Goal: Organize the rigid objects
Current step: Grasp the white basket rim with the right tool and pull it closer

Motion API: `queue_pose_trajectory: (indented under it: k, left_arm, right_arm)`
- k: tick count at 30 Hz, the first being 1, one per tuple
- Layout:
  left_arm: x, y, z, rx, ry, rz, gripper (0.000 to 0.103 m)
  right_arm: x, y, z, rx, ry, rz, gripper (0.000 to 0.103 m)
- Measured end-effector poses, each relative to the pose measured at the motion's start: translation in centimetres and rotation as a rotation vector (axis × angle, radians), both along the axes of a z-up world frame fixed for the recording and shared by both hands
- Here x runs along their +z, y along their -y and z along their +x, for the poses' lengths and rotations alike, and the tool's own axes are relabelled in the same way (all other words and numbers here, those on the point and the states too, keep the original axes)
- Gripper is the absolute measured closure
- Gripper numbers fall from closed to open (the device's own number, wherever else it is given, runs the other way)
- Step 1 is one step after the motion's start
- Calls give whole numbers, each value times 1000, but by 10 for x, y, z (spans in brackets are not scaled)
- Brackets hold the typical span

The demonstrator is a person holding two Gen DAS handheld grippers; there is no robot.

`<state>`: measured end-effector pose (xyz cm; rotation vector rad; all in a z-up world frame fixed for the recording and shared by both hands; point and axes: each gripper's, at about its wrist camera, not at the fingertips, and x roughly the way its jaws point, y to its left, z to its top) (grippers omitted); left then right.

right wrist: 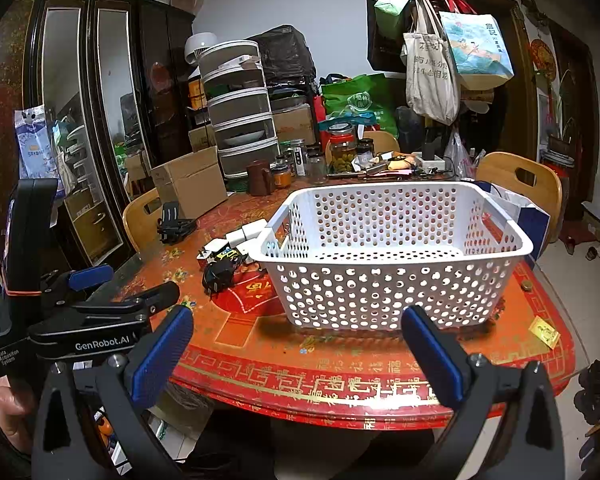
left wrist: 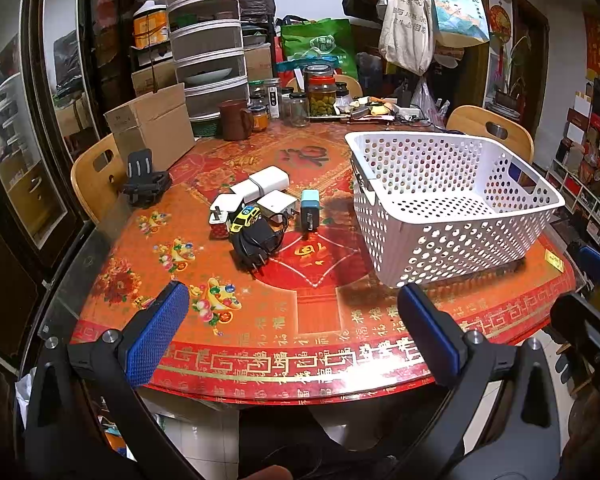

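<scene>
A white perforated basket (left wrist: 456, 216) stands on the right of the red table; it looks empty, and also shows in the right wrist view (right wrist: 392, 288). Left of it lies a cluster: white chargers (left wrist: 266, 186), a yellow toy car (left wrist: 244, 218), a black adapter with cable (left wrist: 256, 242) and a teal charger (left wrist: 310, 210). The cluster shows in the right wrist view (right wrist: 224, 258) too. My left gripper (left wrist: 294, 330) is open and empty above the table's near edge. My right gripper (right wrist: 298, 356) is open and empty in front of the basket.
A black phone stand (left wrist: 144, 184) and a cardboard box (left wrist: 152, 126) sit at the table's left. Jars (left wrist: 320, 96), a brown mug (left wrist: 234, 120) and clutter line the far edge. Wooden chairs (left wrist: 94, 178) surround the table. A gold card (right wrist: 544, 332) lies near the right edge.
</scene>
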<state>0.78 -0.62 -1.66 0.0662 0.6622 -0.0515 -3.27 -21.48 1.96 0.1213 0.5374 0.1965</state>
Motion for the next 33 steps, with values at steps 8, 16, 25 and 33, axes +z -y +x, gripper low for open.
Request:
queue_pose_trajectory:
  k: [8,16,25,33]
  left_arm:
    - [-11,-1,13,-6,35,13,0]
    - [-27,-40,80,89,54,27,0]
    - [-87,-66,158,62,-220,10,0]
    - [-121,-45,204,52,-290,7,0]
  right_arm:
    - [-19,6,12,-37,-25,-19,0]
    - [-11,110,66,-313,-14,-84,0]
    - [-43,206,136,-370,-206,22,36]
    - [-57,200,154,-329,-243,61,60]
